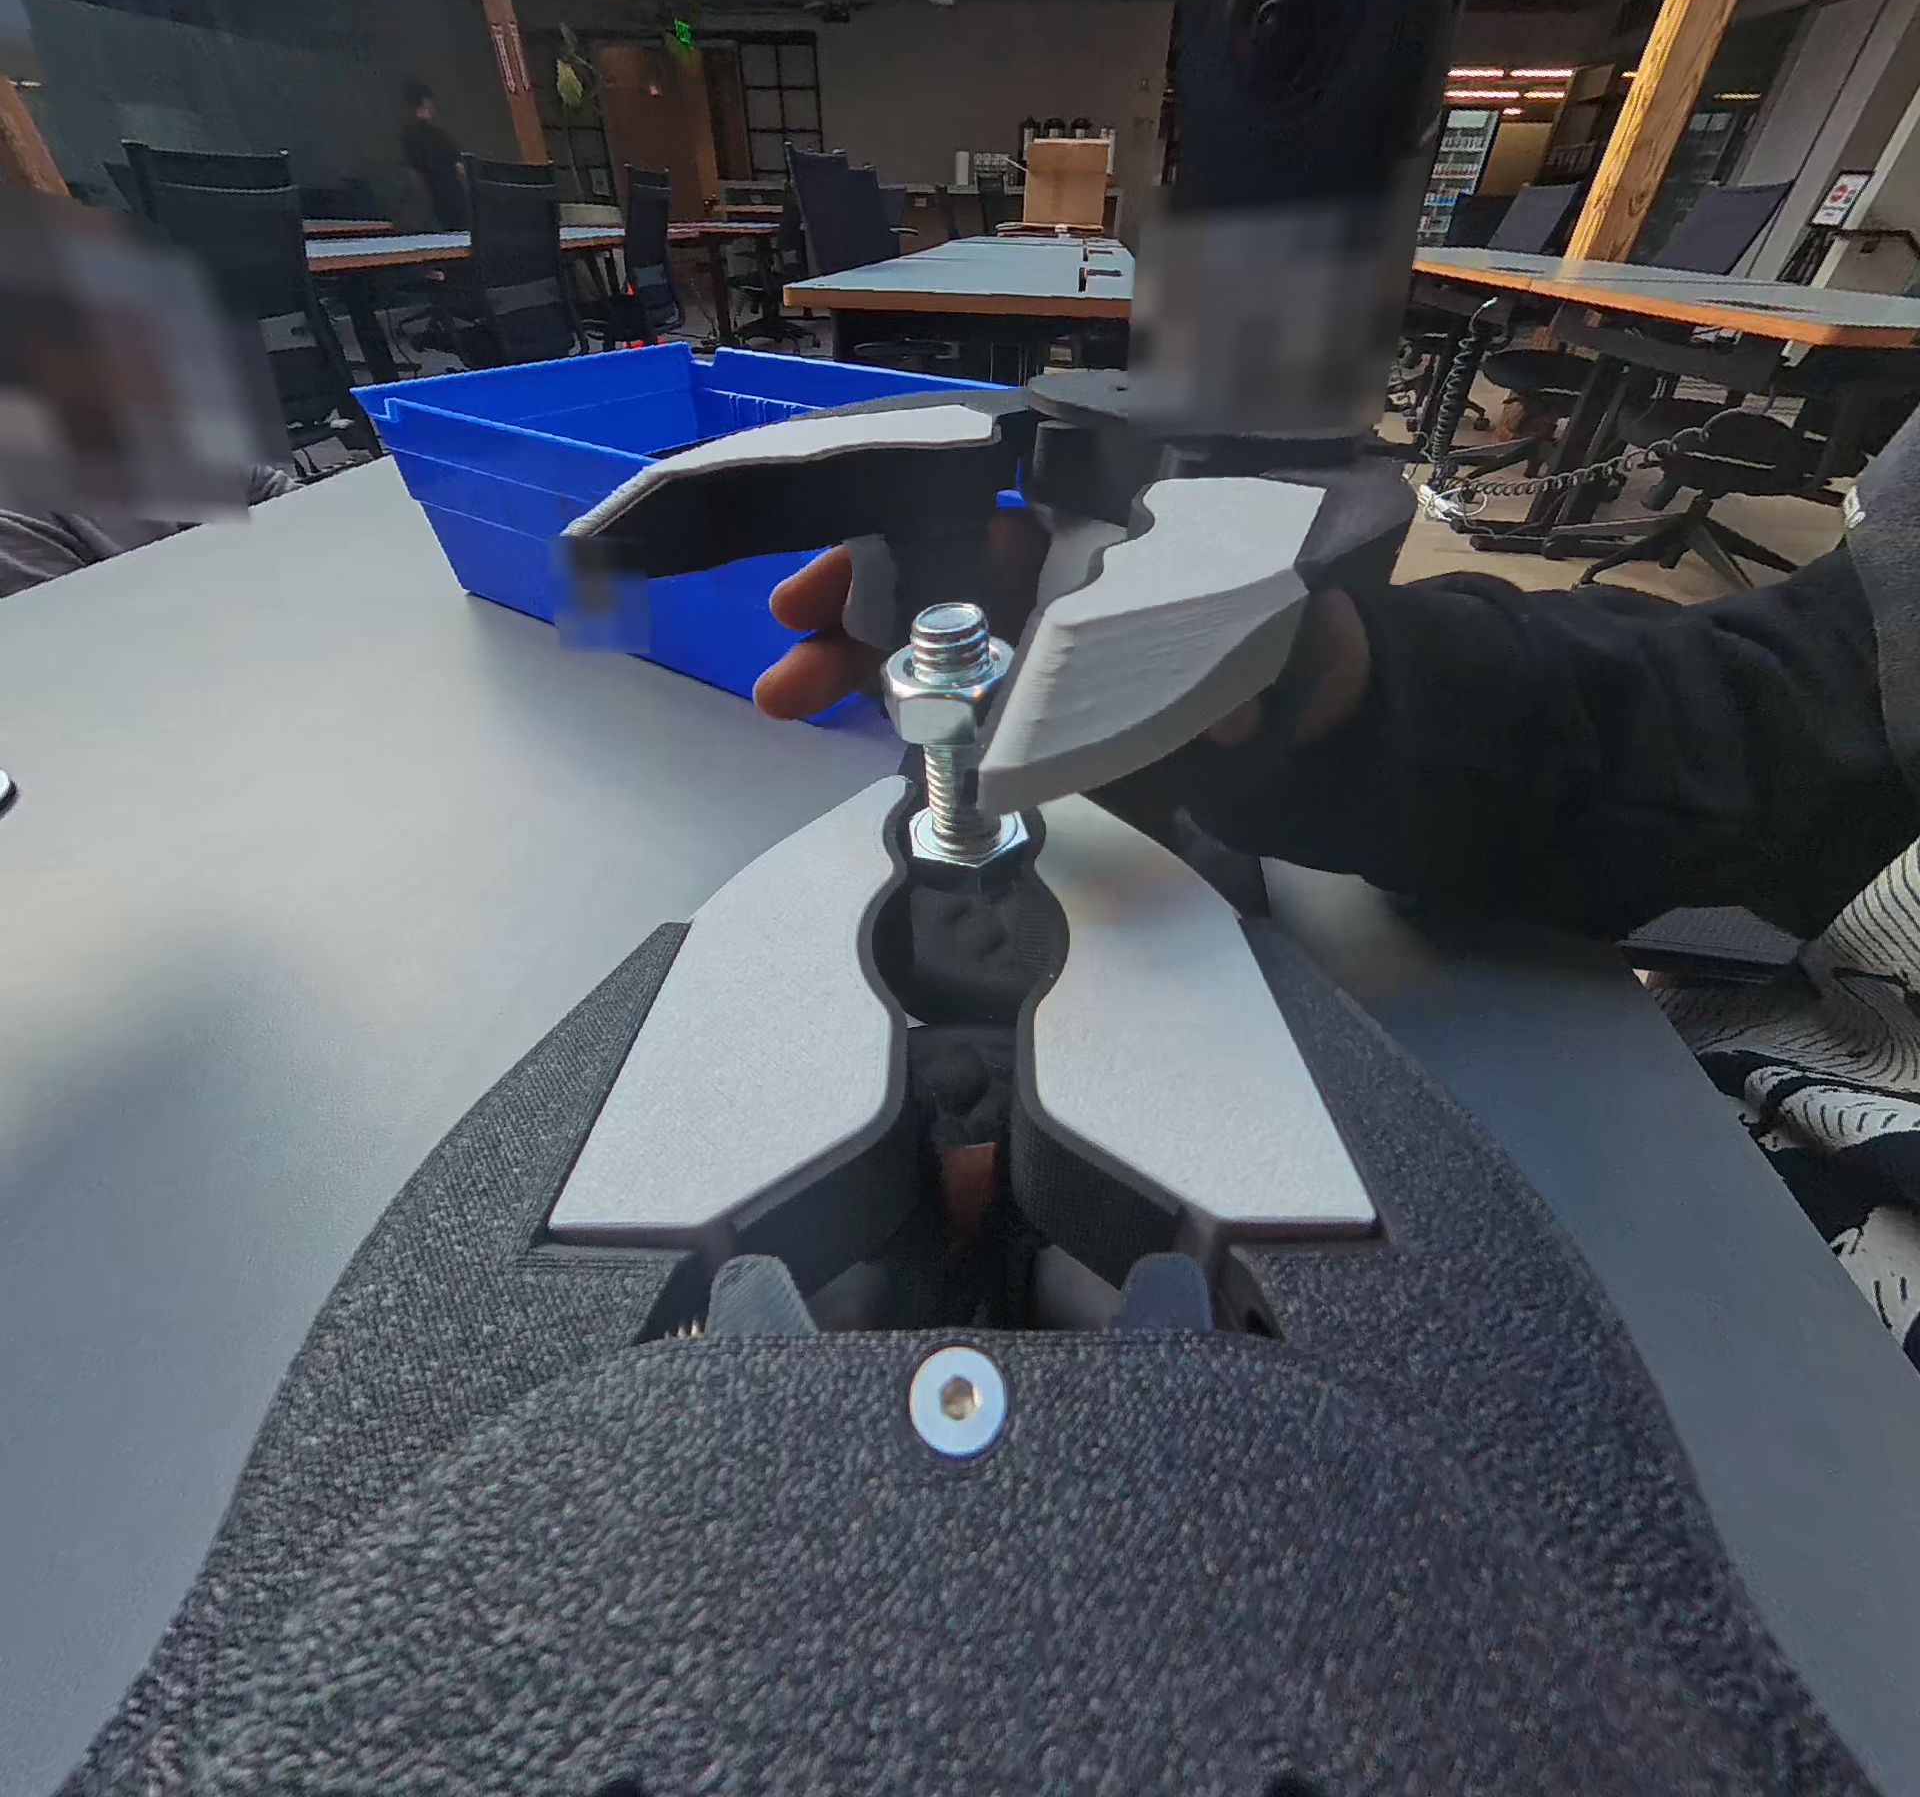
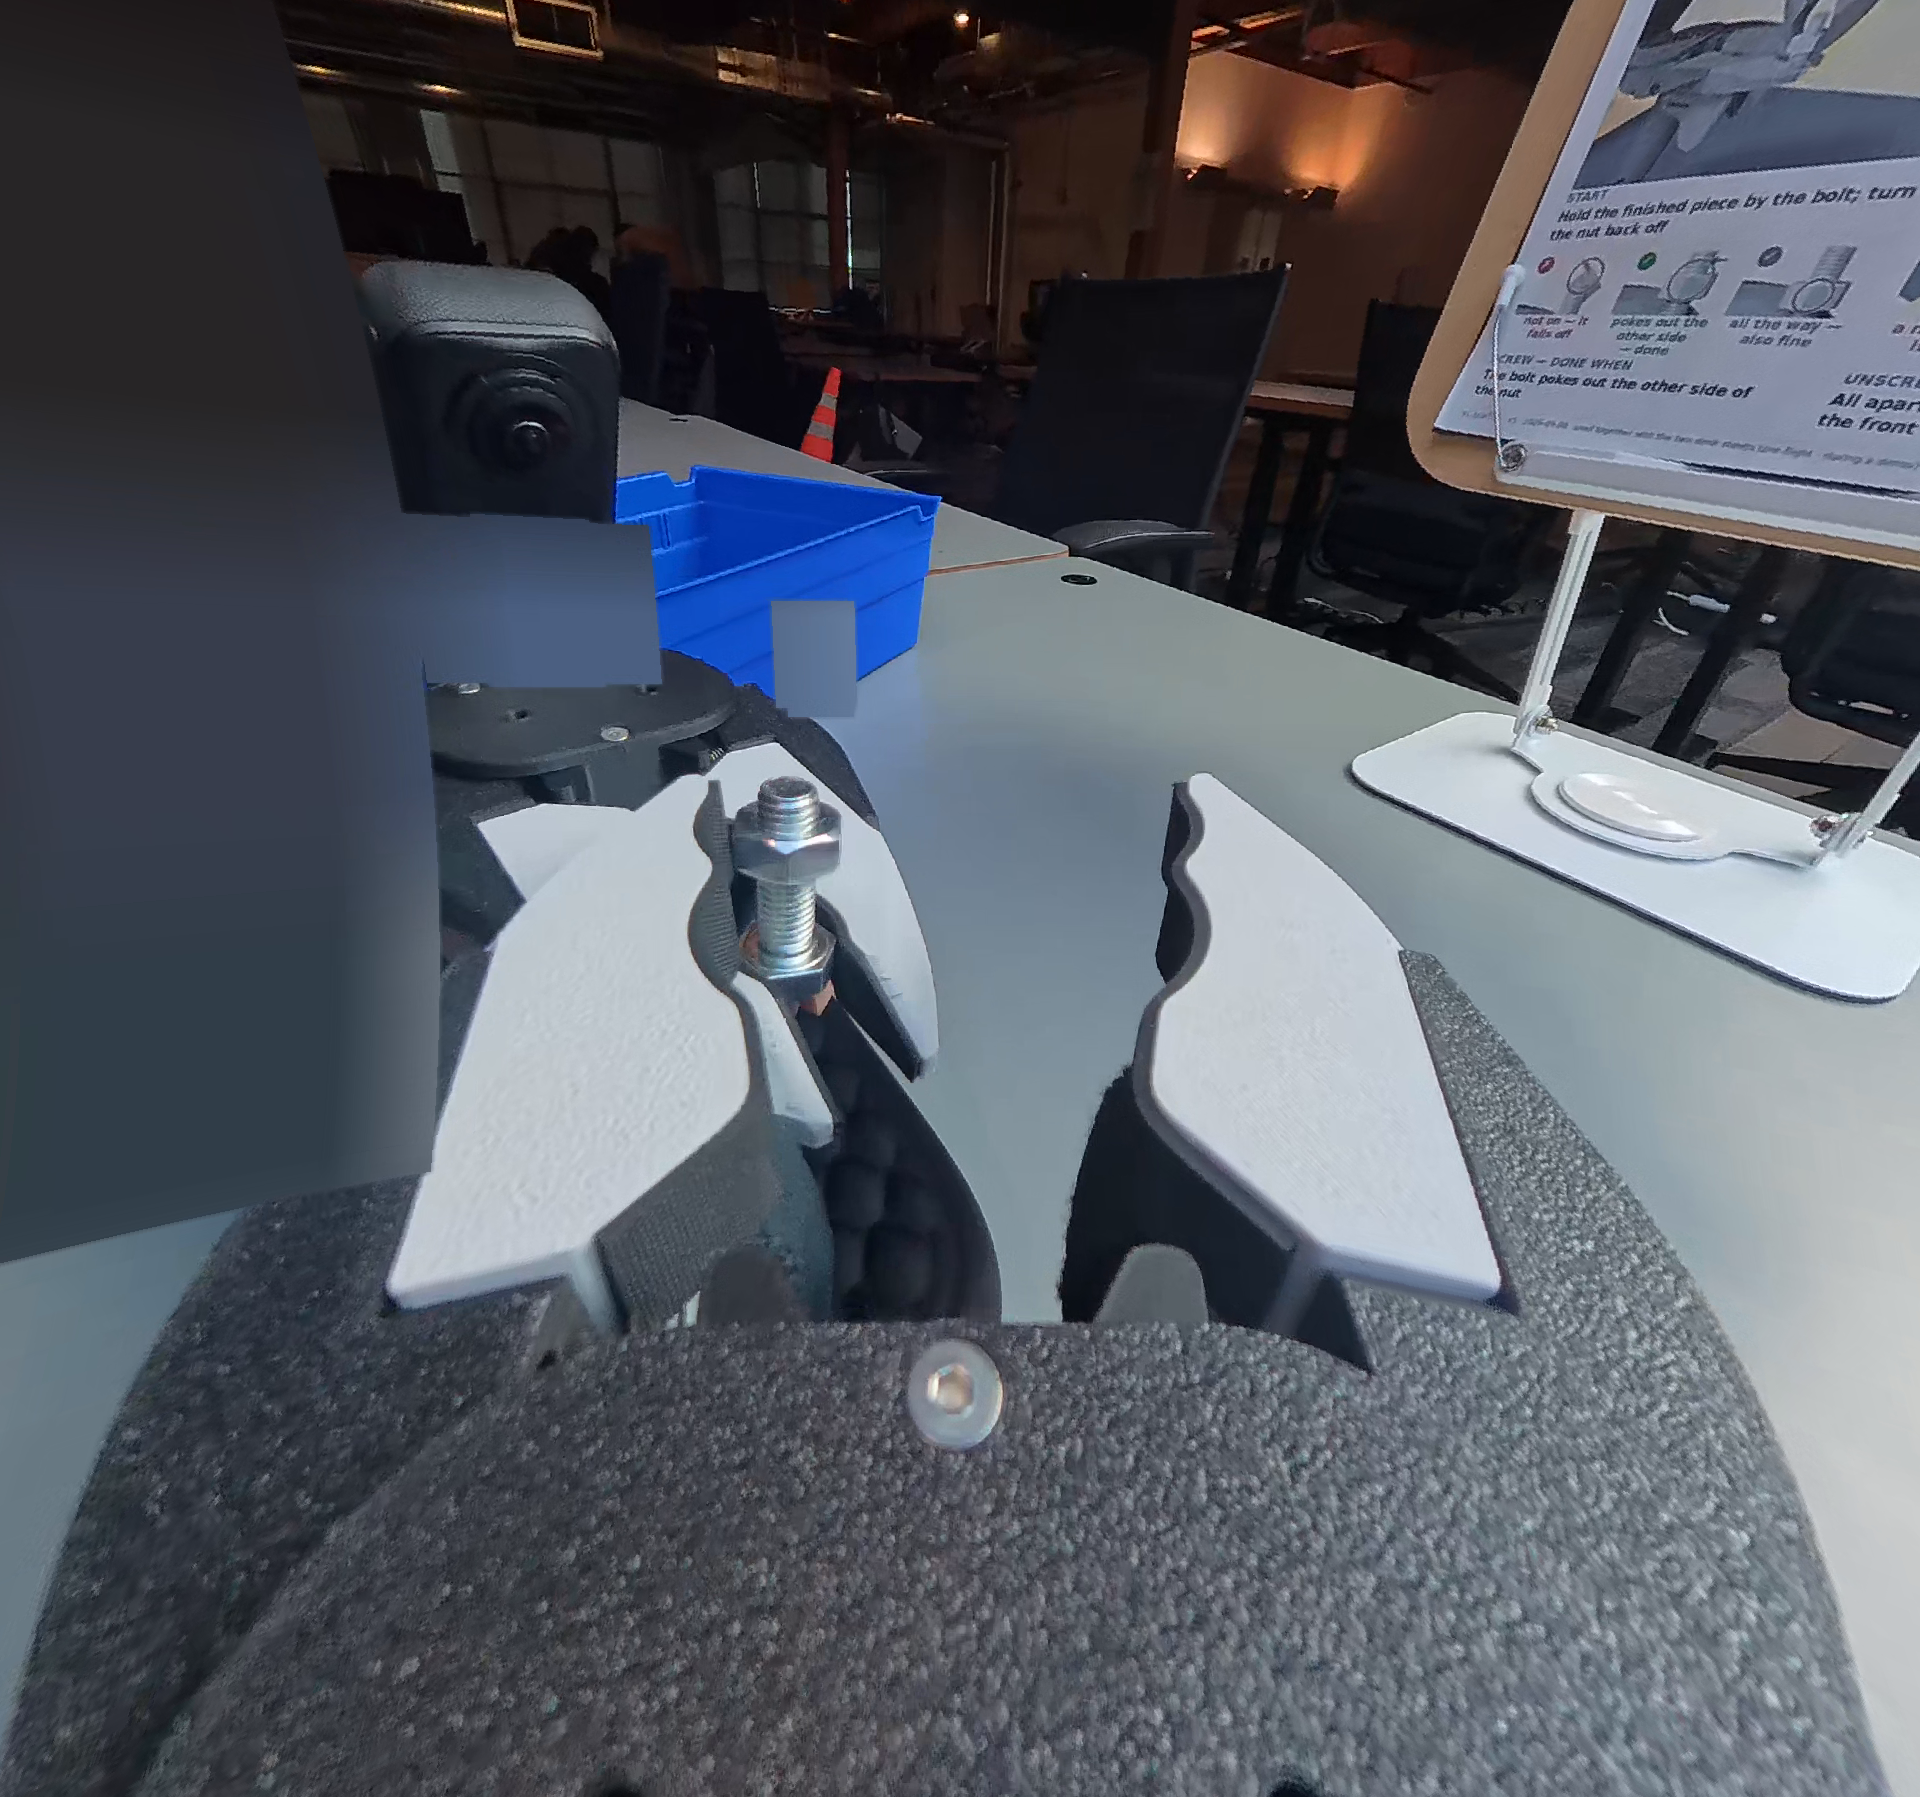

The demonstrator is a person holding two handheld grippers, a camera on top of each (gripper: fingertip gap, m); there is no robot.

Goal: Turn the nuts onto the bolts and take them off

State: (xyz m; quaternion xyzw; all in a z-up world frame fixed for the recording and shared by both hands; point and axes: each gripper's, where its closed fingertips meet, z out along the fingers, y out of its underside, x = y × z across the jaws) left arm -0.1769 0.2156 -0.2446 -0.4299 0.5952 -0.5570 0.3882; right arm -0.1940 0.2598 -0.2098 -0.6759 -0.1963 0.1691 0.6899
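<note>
Left gripper (image 1: 961,848): jaws drawn narrow, clamped on the hexagonal head of the bolt at their tips; it serves as the vice, so that the shank cannot spin while the nut is worked.
Bolt (image 1: 951,781): zinc-bright, standing upright out of the left tips, threaded end uppermost and free.
Nut (image 1: 940,693): hexagonal, seated high on the thread, with a few turns of thread showing above it; well apart from the bolt head below.
Right gripper (image 2: 940,874): jaws spread wide, holding nothing. One finger (image 1: 1132,667) lies against the nut's side; the other stands clear across the gap, with the bolt just inside the near finger rather than centred.
Step in hand (judgement): likely between twists, the right jaws released to take a fresh bite on the nut; whether it is going on or coming off cannot be told.
Blue bin (image 1: 582,490): beyond both grippers' tips, on the grey table (image 1: 312,812); contents not visible.
Instruction sheet on stand (image 2: 1683,293): to the right of the right gripper, propped facing the worker for reference.
</note>
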